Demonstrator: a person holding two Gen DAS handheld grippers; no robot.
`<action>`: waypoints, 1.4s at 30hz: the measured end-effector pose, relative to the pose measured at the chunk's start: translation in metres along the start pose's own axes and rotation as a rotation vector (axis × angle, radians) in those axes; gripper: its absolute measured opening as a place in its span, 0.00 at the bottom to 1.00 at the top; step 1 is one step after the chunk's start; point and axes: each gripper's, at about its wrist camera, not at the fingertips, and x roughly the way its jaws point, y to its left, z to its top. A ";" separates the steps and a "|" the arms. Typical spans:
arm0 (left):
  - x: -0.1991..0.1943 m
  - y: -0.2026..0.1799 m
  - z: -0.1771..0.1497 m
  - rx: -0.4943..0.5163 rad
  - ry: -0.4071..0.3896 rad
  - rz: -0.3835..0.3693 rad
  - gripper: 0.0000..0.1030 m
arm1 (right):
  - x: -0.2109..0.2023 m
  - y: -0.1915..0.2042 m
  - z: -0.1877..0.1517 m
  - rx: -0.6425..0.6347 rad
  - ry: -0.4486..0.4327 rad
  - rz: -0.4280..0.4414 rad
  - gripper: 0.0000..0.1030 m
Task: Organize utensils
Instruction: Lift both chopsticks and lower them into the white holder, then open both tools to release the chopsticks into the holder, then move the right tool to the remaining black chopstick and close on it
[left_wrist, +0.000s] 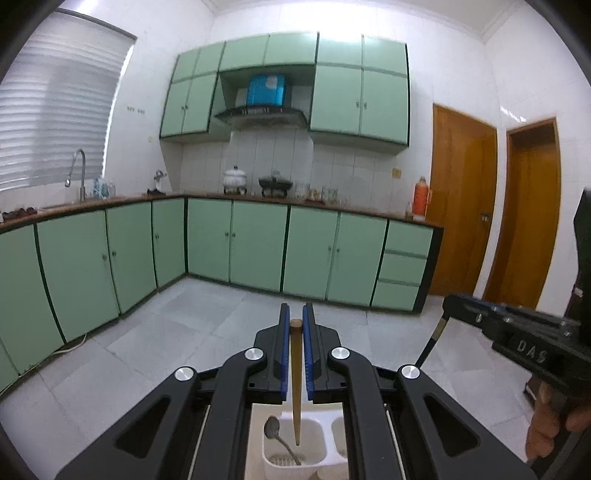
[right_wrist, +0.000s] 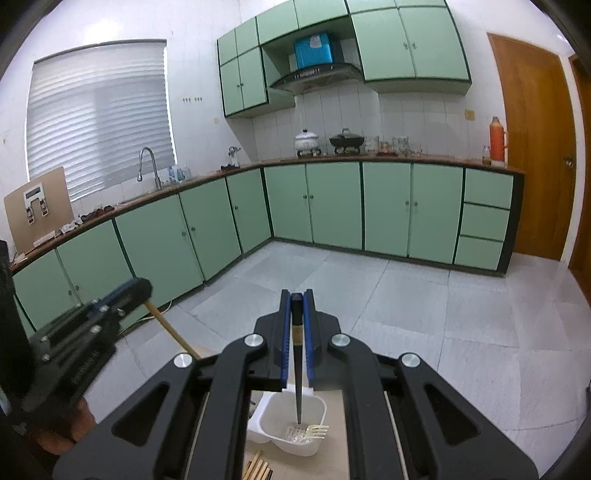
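Left wrist view — left gripper (left_wrist: 295, 332) pinches a brown chopstick (left_wrist: 295, 384), pointing straight down over the white caddy (left_wrist: 273, 458) — spoon (left_wrist: 275, 432) beside.

A home kitchen: green cabinets (right_wrist: 332, 199) line two tiled walls beneath a range hood (right_wrist: 317, 77). A sink tap (right_wrist: 147, 166) stands by the window blind (right_wrist: 99, 114); pots (right_wrist: 306, 142) sit on the stove.
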 end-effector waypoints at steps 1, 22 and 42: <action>0.009 0.000 -0.006 0.006 0.029 -0.003 0.06 | 0.004 0.000 -0.002 0.000 0.011 0.000 0.06; -0.062 0.013 -0.049 0.037 0.104 0.031 0.56 | -0.066 0.007 -0.063 -0.012 -0.026 -0.094 0.73; -0.121 0.004 -0.182 0.048 0.292 0.034 0.64 | -0.109 0.037 -0.223 0.031 0.089 -0.134 0.86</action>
